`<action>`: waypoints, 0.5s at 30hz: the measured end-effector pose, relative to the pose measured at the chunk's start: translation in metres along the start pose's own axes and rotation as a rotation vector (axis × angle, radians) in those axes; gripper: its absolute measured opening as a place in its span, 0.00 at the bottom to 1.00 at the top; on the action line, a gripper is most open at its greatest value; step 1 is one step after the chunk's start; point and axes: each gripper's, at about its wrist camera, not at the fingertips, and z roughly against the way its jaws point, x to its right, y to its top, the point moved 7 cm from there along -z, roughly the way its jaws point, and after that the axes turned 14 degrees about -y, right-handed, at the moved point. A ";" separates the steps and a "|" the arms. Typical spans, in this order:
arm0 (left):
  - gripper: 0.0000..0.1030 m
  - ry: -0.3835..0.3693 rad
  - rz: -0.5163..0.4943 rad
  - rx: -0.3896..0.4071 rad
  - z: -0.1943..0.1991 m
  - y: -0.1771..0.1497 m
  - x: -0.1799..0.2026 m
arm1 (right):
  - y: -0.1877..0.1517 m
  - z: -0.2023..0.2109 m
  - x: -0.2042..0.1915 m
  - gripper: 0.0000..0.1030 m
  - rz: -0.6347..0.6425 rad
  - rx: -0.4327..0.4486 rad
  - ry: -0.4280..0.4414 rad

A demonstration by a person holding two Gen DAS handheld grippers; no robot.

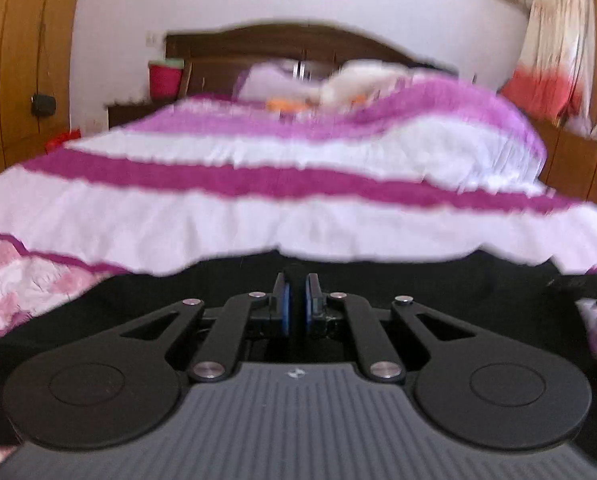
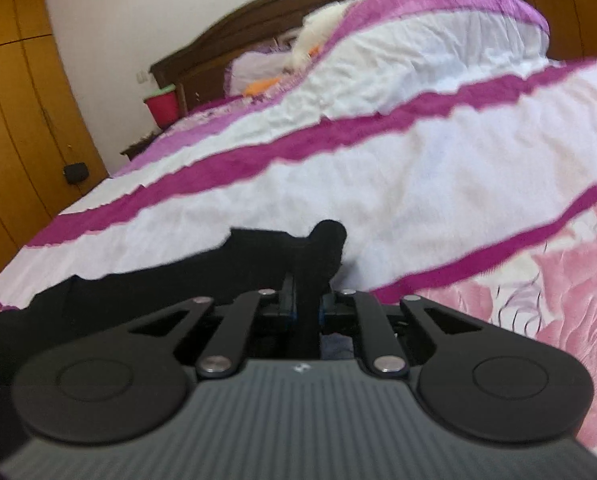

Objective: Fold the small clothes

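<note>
Both tools, left tool [image 1: 296,286] and right tool [image 2: 307,290], pinch the black garment [image 2: 146,280]

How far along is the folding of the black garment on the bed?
Early. Done: nothing looks folded yet. In hand: the right gripper is shut on a bunched edge of the black garment; the left gripper is shut on it too. Left: all folds, and laying it flat on the striped bedspread.

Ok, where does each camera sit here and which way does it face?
Left wrist: on the left hand-held gripper, facing the headboard across the striped bedspread; jaws shut on the black garment.
Right wrist: on the right hand-held gripper, facing up the bed at an angle; jaws pinch a black fold.
Shared: bedspread, headboard, red bucket, black garment.
</note>
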 end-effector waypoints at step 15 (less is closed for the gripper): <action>0.36 0.085 0.076 -0.107 -0.009 -0.026 -0.032 | 0.019 0.066 -0.007 0.20 0.119 0.019 -0.031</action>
